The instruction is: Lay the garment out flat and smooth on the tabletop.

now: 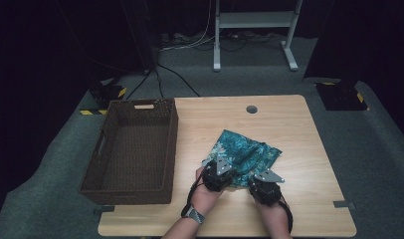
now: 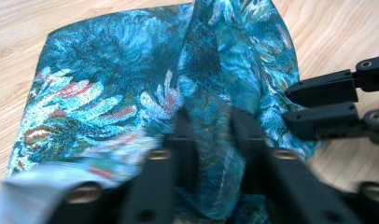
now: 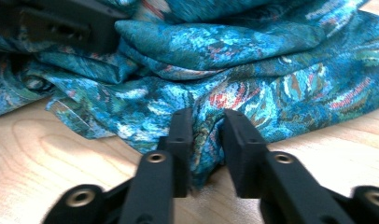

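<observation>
Both hand-held grippers, left (image 1: pixel 219 174) and right (image 1: pixel 264 188), pinch the teal cloth's (image 1: pixel 245 152) near edge at six o'clock on the desk (image 1: pixel 289 124); lifting evenly should avoid bunching.

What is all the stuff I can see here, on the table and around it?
Patterned cloth: one, teal-blue with red flecks, crumpled on the table's near middle.
Wicker basket: one, dark brown, on the table's left side.
Table: one, light wood, centre of the high view.
Grommet hole: one, dark, near the table's far edge.
Desk frame: one, white, on the floor beyond the table.
Cables: several, black and white, on the grey carpet.
Left gripper: one, black, jaws pinching a cloth fold.
Right gripper: one, black, jaws pinching the cloth's near edge.
Wristwatch: one, dark, on the left wrist.
</observation>
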